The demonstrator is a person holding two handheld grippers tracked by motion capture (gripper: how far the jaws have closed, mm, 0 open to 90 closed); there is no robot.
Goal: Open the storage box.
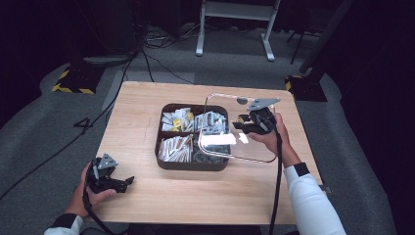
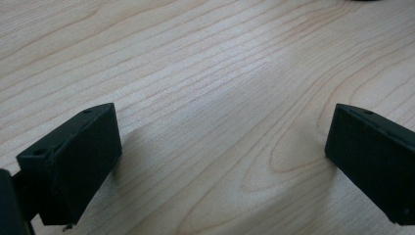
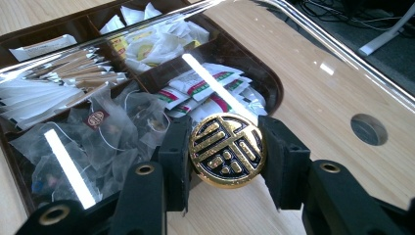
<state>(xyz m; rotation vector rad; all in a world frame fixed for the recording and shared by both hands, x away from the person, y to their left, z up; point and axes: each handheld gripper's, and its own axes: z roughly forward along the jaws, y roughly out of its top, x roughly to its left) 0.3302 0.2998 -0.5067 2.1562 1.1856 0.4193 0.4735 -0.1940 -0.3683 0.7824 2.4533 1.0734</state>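
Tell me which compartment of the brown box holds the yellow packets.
The far-left compartment of the brown box; the others hold red-and-white sachets, brown sticks or clear mesh bags.

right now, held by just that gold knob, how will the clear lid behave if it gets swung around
The clear square plastic lid probably stays stiff: its edges look straight while held off the dark brown compartment tray. It may pivot or slip, since the right hand-held gripper pinches only the round gold and black knob. Its glossy, glaring surface suggests it scratches easily.
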